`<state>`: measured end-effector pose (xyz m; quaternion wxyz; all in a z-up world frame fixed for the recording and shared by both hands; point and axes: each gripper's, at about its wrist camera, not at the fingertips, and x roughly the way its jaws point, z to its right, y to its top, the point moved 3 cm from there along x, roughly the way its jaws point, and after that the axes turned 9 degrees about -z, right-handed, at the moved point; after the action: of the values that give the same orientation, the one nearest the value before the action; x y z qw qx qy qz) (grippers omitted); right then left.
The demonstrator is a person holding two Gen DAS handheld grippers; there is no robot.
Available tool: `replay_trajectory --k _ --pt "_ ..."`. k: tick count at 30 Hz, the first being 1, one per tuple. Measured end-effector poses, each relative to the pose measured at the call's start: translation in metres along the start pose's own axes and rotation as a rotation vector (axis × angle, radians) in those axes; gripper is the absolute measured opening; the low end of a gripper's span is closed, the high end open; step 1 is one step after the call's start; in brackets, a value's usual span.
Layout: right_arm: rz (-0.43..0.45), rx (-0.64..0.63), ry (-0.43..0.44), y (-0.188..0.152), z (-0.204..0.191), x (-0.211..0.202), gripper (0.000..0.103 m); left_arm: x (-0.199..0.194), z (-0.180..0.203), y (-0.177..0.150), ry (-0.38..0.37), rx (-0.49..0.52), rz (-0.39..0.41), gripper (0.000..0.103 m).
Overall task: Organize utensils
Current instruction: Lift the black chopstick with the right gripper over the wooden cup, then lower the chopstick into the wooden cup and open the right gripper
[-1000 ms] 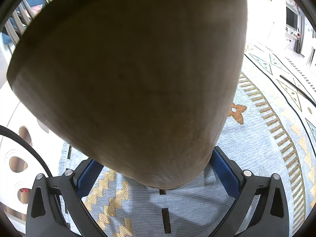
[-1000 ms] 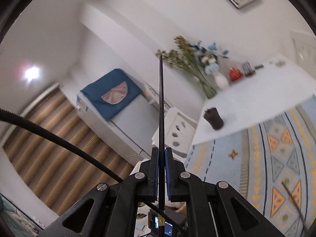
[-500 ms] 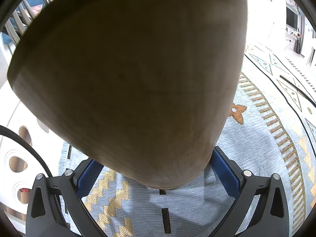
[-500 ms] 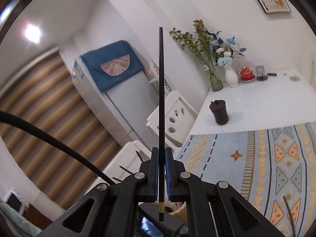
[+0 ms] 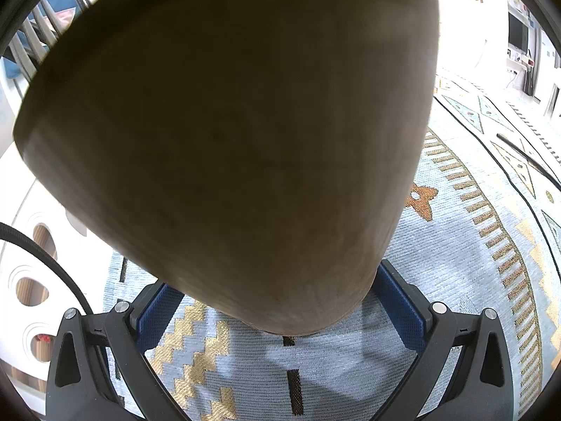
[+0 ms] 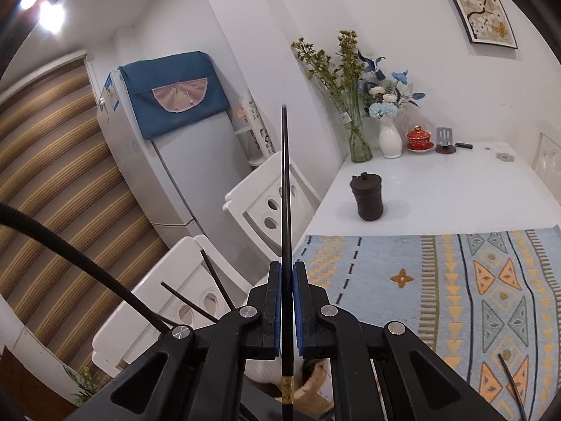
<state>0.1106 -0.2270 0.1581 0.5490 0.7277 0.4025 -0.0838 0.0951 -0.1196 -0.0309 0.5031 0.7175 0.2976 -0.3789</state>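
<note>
**Right gripper pinches a chopstick upright; left gripper holds the wooden holder**

Right gripper (image 6: 287,301): blue pads closed tight on a thin black chopstick (image 6: 285,193); stick runs straight up between the pads, tip high against the far wall, gold-banded butt end poking out below the fingers; jaws nearly touching, only the stick between them.

Left gripper (image 5: 280,301): jaws spread wide, both blue pads (image 5: 157,312) pressed against the sides of a round brown wooden holder (image 5: 228,140); holder fills most of the left wrist view, seen from its side, narrow base end nearest the camera; rim and inside hidden there.

Right wrist view: below the right gripper's fingers a bit of pale wooden rim (image 6: 315,382) shows, partly hidden by the fingers; two more black chopsticks (image 6: 189,305) stick up to the left of the fingers, their lower ends hidden behind the gripper; one loose black chopstick (image 6: 513,386) lies on the patterned cloth (image 6: 455,280) at lower right, well apart from the gripper.

Cloth covers the near part of a white table (image 6: 438,189); on the bare part stand a dark lidded jar (image 6: 367,196), a glass vase with dried stems (image 6: 356,137), a white vase with blue flowers (image 6: 390,137) and a red lidded cup (image 6: 418,138); white chairs (image 6: 266,207) sit at the table's left edge; fridge with blue cover (image 6: 168,140) behind.
</note>
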Motion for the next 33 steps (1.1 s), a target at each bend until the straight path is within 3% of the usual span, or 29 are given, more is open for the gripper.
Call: replay_trajectory --k 7,14,18,22,26,29,30,33 --pt "-0.049 0.086 0.096 0.007 0.012 0.002 0.006 0.0 0.0 0.0 -0.001 0.0 0.0 0.103" --pt "-0.04 0.148 0.13 0.007 0.036 -0.052 0.006 0.0 0.0 0.0 0.0 0.0 0.0 0.103" --pt "-0.014 0.196 0.062 -0.011 0.065 -0.106 0.006 -0.001 0.001 0.0 0.001 0.0 0.0 0.103" --pt "-0.043 0.286 -0.068 -0.046 0.104 -0.136 0.006 0.002 0.0 -0.001 0.004 0.002 0.0 0.103" --pt "-0.213 0.42 -0.143 -0.095 0.143 -0.115 0.006 0.002 0.001 -0.001 0.008 0.004 0.001 0.103" --pt "-0.435 0.476 -0.21 -0.134 0.16 -0.081 0.006 0.003 0.003 -0.003 0.012 0.006 0.002 0.103" --pt "-0.54 0.491 -0.195 -0.148 0.163 -0.067 0.006 0.004 0.004 -0.004 0.012 0.006 0.002 0.103" --pt "-0.739 0.501 -0.128 -0.172 0.162 -0.043 0.007 0.004 0.004 -0.004 0.01 0.004 0.001 0.103"
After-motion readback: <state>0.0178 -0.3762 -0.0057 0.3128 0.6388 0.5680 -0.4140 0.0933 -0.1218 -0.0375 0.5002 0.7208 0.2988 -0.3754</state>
